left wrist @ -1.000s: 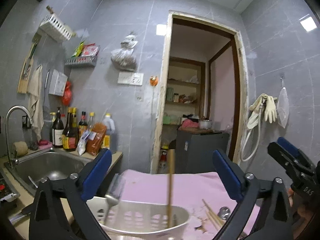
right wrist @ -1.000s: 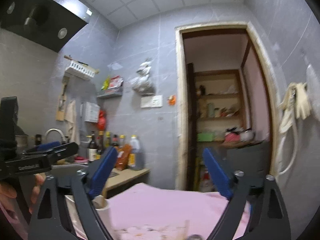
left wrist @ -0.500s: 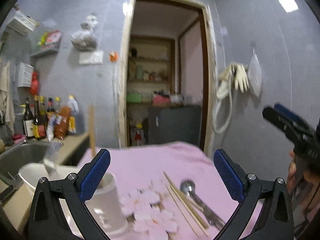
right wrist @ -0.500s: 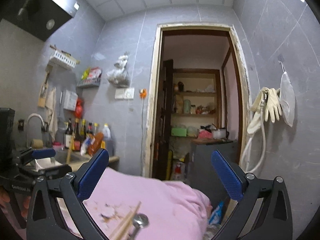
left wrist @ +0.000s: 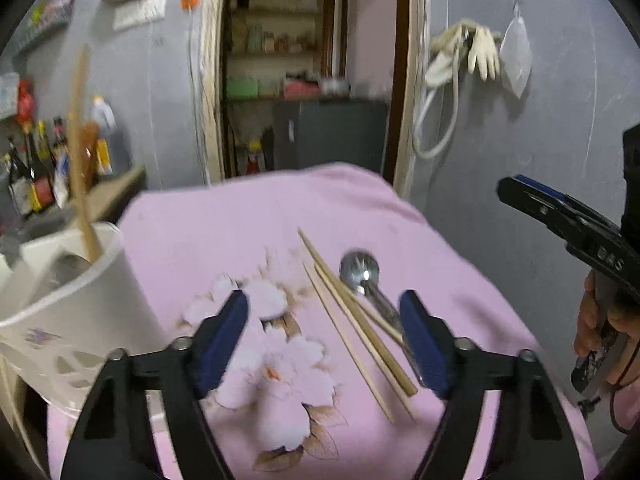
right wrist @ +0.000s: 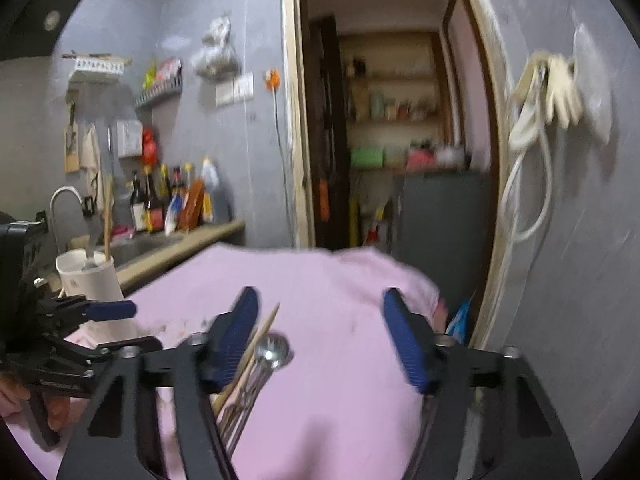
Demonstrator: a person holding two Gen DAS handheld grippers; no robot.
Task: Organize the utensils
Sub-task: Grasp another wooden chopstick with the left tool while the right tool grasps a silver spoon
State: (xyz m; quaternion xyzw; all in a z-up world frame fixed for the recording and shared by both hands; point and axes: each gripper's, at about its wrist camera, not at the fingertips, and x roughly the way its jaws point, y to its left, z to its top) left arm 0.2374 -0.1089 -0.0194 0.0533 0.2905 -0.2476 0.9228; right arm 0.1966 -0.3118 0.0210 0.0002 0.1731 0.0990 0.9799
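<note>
The left tongs point(left wrist: 324, 340) have just been closing but are standing spread and empty over the pink-clothed tabletop point(left wrist: 240, 224), probably lining up on the chopsticks point(left wrist: 352, 332) and metal spoon point(left wrist: 360, 272) lying loose just ahead. The right tongs point(right wrist: 320, 338), also just narrowing with nothing between them, are hovering beside the same pile. The white utensil holder point(left wrist: 76, 304), already keeping one chopstick upright, is waiting at the left; nothing is blocking the way.

Raised letters "DAS" legible on the black body of the right gripper point(left wrist: 520, 196), seen from the left wrist. Print on the white utensil holder point(left wrist: 72, 320) and bottle labels point(left wrist: 38, 196) too blurred to read.
</note>
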